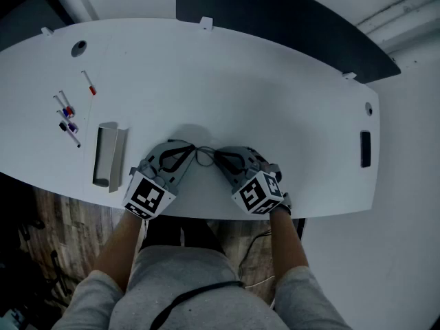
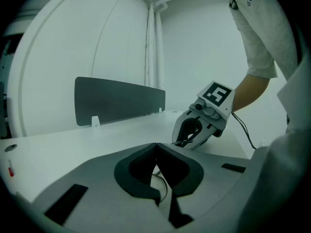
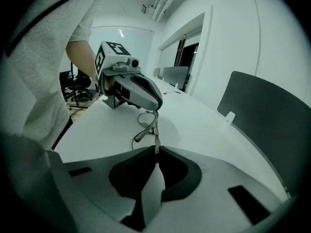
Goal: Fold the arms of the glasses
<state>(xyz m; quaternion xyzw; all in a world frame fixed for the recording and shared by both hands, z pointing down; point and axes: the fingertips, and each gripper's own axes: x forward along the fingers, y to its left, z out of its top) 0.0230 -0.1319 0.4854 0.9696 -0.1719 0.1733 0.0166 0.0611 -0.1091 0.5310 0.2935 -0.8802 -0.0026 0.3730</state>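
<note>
Thin wire-framed glasses (image 1: 204,157) hang just above the white table (image 1: 227,81), between the two grippers near its front edge. My left gripper (image 1: 193,151) is shut on one side of the frame; in the left gripper view its jaws (image 2: 156,147) meet with a thin wire (image 2: 161,182) showing beneath them. My right gripper (image 1: 217,155) is shut on the other side. In the right gripper view, a thin arm (image 3: 155,139) runs into the closed jaws (image 3: 156,152), and the lens rims (image 3: 142,126) dangle under the left gripper (image 3: 154,107).
Several pens (image 1: 69,115) lie at the table's left, with a grey open case (image 1: 110,155) beside them. A dark partition (image 1: 275,19) stands behind the table. A black slot (image 1: 365,148) is at the right end. The person's legs are just below the front edge.
</note>
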